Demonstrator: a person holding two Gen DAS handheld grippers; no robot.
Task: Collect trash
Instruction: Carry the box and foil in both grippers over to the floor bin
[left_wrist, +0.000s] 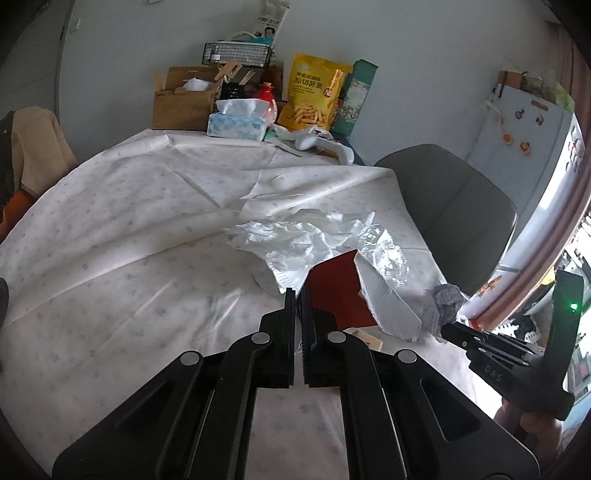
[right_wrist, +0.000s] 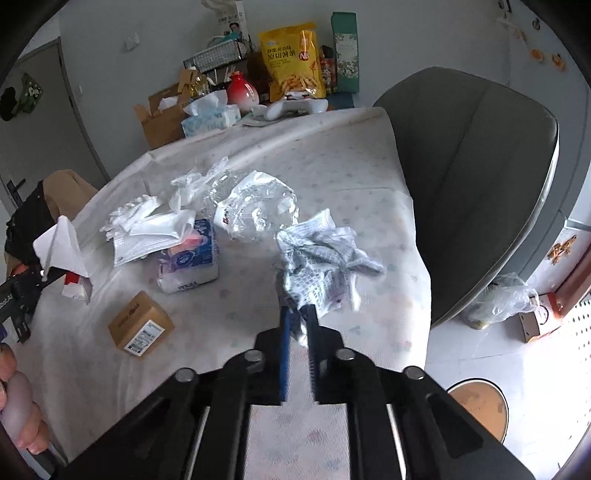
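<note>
My left gripper (left_wrist: 298, 293) is shut on a red and white paper box (left_wrist: 345, 291), held above the table; the same gripper (right_wrist: 38, 275) and its white flap (right_wrist: 61, 249) show at the left of the right wrist view. My right gripper (right_wrist: 299, 310) is shut on a crumpled printed paper (right_wrist: 319, 264), lifted over the table's right side; it also shows in the left wrist view (left_wrist: 445, 299). On the tablecloth (right_wrist: 332, 177) lie crumpled clear plastic (right_wrist: 258, 208), white wrappers (right_wrist: 147, 229), a tissue pack (right_wrist: 190, 258) and a small cardboard box (right_wrist: 141, 324).
A grey chair (right_wrist: 480, 177) stands right of the table. Along the far edge are a tissue box (left_wrist: 236, 120), a cardboard box (left_wrist: 181, 105), a yellow snack bag (left_wrist: 314, 96) and a white controller (left_wrist: 325, 144). A plastic bag (right_wrist: 498, 299) lies on the floor.
</note>
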